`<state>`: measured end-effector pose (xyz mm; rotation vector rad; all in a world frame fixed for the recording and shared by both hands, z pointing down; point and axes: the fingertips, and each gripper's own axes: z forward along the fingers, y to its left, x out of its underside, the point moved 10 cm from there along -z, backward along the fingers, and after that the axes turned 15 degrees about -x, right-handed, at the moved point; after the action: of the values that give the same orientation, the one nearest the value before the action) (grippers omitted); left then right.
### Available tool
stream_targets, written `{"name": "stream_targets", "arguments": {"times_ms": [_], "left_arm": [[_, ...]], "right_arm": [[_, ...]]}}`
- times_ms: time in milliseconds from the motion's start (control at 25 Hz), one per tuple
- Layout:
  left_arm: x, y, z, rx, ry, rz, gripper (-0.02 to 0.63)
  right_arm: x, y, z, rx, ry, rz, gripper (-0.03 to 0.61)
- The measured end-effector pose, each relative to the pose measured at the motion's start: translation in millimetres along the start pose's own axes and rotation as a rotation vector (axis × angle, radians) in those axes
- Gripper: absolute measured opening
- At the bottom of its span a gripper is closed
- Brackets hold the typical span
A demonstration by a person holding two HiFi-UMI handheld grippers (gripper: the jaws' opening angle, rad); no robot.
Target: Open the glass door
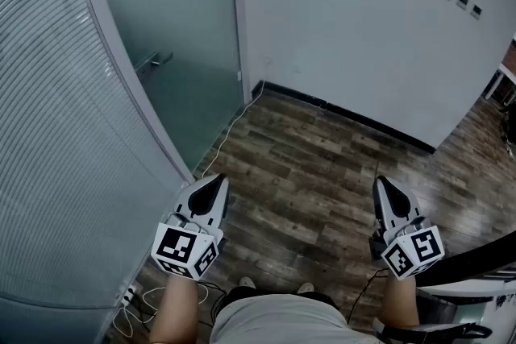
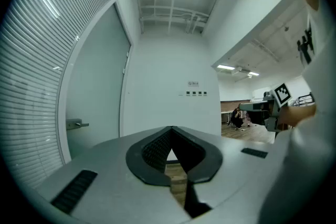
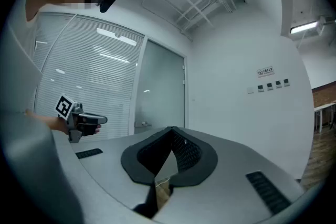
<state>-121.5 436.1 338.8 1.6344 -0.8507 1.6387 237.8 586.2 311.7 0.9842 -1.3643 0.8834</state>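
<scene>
Stance: both tongs were held level and low in front of the body, well apart from each other. I judged this a carrying pose for the approach, with no reach begun.
Left tongs [image 1: 211, 183]: closed, tips meeting, nothing between them. They touched nothing and hung just beside the curved slatted-blind glass partition [image 1: 48, 133].
Right tongs [image 1: 382, 185]: closed tip to tip and empty, over the bare dark wood-plank floor [image 1: 322, 173].
Cable: a thin white cable [image 1: 230, 133] ran along the floor toward the door's foot.
Task's thing: the tall frosted glass door [image 1: 173, 36] stood ahead and to the left, between the partition and the plain white wall [image 1: 347, 12], and looked closed.
Handle: a small grey metal lever handle [image 1: 153, 60] sat on the door, well apart from both tongs.
Judgement: the left tongs were nearer the door, and either pair would have to open before taking the lever.
</scene>
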Motion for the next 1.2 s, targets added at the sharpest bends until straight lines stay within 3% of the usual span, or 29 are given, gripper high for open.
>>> {"name": "stream_targets", "arguments": {"times_ms": [640,920,1200], "left_arm": [[15.3,94.9,-2.0,0.014,0.006,0.002,0.000],[16.3,103.2,30.6,0.020,0.018,0.012,0.000],[13.5,108.6,87.2,-0.031,0.021,0.014,0.000]], "right_arm": [[14.9,62.5,74.6,-0.006,0.039,-0.004,0.002],[23.2,38.2,106.6,-0.011,0.036,0.021,0.002],[31.1,-19.0,153.7,-0.053,0.013,0.037,0.002]]}}
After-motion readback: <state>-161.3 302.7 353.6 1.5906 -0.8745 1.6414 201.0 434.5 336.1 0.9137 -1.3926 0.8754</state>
